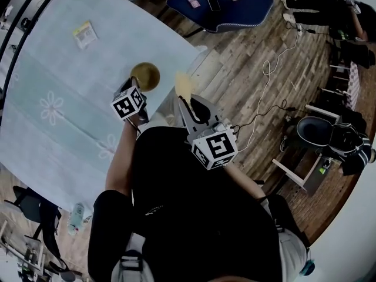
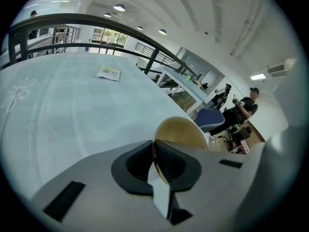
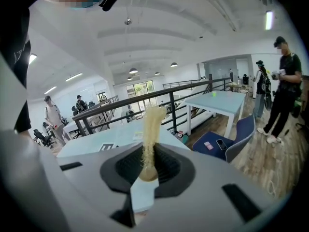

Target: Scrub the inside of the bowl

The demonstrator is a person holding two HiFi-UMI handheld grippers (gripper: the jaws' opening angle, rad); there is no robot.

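Observation:
A golden-brown bowl (image 1: 145, 76) is held up over the near edge of the pale table (image 1: 59, 98). My left gripper (image 1: 136, 93) is shut on the bowl's rim, seen edge-on between the pads in the left gripper view, where the bowl (image 2: 181, 132) rises beyond the jaws. My right gripper (image 1: 189, 106) is shut on a thin yellow scrubbing sponge (image 1: 184, 84), which stands upright just right of the bowl and apart from it. In the right gripper view the sponge (image 3: 149, 139) sticks up from between the pads. The bowl's inside is not visible.
A small printed packet (image 1: 85, 34) lies far out on the table. A blue chair (image 1: 226, 4) with a phone on it stands beyond the table edge. Cables run over the wooden floor (image 1: 264, 69) at right. People stand in the background (image 3: 285, 81). A railing (image 2: 72, 21) borders the table's far side.

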